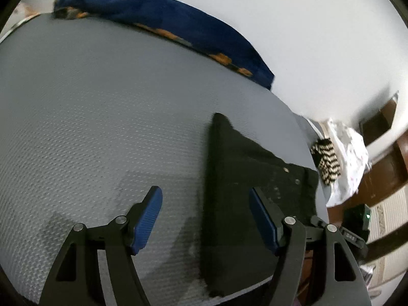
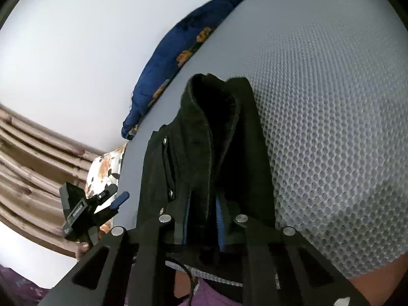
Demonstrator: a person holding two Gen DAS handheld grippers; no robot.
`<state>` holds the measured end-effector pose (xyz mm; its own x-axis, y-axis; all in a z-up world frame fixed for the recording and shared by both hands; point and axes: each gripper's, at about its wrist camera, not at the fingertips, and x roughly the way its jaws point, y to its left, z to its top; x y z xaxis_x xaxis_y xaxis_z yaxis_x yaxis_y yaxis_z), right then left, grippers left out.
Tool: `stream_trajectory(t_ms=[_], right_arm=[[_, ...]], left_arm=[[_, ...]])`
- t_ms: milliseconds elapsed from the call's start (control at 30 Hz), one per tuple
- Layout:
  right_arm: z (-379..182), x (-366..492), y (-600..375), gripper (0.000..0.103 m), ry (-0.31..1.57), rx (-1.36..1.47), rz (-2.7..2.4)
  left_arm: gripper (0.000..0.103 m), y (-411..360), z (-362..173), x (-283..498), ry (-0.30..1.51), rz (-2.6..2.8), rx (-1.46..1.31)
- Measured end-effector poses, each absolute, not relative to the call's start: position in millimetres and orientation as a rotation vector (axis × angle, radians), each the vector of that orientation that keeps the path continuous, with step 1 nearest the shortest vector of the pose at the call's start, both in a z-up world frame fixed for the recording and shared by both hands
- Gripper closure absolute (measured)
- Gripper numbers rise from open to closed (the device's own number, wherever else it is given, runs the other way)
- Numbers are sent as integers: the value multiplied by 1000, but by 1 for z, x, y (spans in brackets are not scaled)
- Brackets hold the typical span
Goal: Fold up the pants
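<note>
Both wrist cams close, angled down; share pants (image 1: 244, 168).

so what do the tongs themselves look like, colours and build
Both tongs, left and right, share one build: matte black angular link frames with cut-out slots, round silver pivot pins, and ribbed blue pads lining the fingers. A thin black cable trails beneath the right one.

A grey mesh-textured mattress (image 1: 102, 117) carries the black pants (image 1: 239, 178), folded into a long strip near its front edge. Well beyond the pants, a blue blanket (image 1: 178, 23) with orange patches lies along the mattress's far edge, against the wall.
</note>
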<state>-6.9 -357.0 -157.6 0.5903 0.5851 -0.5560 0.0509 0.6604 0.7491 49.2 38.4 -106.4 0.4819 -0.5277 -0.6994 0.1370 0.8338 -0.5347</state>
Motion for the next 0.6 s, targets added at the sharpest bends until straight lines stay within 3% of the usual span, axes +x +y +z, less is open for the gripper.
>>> stream_trajectory(t_ms=[200,600], right_arm=[[-163,-6,-355,91,928,705,306],[-179,-12,-374,89,924,829,308]], left_arm=[[32,17,-114,36,993,-457,-319],[32,-18,-124,27,964,-526,-160]])
